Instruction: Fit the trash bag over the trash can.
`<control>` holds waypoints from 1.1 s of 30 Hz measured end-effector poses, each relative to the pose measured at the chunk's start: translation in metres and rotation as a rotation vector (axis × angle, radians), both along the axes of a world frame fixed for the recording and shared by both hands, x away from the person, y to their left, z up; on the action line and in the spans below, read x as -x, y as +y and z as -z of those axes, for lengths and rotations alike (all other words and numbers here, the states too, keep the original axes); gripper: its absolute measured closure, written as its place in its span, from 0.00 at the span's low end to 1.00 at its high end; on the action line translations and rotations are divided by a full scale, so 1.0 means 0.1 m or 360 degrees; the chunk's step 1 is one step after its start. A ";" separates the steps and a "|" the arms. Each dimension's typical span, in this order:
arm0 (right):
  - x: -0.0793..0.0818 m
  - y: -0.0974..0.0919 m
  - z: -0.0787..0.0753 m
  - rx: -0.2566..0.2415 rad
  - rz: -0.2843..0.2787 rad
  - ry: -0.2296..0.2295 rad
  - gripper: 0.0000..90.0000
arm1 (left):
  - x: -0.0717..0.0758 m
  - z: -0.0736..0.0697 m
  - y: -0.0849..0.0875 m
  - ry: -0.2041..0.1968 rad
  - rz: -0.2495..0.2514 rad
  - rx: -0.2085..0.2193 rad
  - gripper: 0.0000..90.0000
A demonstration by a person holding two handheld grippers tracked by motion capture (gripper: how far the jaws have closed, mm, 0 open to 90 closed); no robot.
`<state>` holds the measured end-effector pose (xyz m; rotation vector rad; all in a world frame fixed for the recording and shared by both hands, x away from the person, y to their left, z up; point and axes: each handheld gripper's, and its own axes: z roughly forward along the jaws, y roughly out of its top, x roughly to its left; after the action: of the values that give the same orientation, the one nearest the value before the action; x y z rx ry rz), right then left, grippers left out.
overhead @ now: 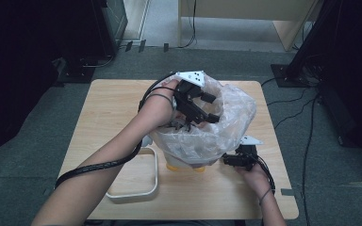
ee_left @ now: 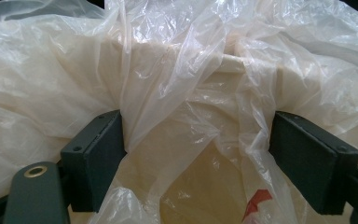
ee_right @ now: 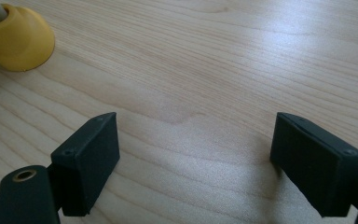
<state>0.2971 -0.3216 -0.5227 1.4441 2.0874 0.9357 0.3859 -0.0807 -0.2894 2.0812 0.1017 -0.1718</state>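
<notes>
Wooden table (overhead: 99, 122), my left gripper (overhead: 199, 112) gaping inside the plastic bag (overhead: 231, 117) rim, film between jaws, ungripped, my right gripper (overhead: 238, 159) wide, empty over bare wood near the table's right edge.

bag (overhead: 226, 122): clear, with a red mark low down
bin foot (ee_right: 16, 39): yellow
my table (overhead: 113, 108): pale wood grain
my grippers (overhead: 199, 109) (overhead: 232, 160): black, white plates
tray (overhead: 136, 190): white

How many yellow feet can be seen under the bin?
2: both yellow feet sit side by side below the bag, on the table. More may be hidden behind.
</notes>
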 end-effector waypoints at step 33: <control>0.00 0.00 0.00 0.0000 -0.0004 0.0001 0.17 | 0.11 -0.84 0.26 0.0002 -0.0116 0.0185 0.21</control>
<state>0.2971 -0.3216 -0.5226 1.4421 2.0903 0.9365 0.3752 -0.0544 -0.2059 1.9587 0.1647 -0.1318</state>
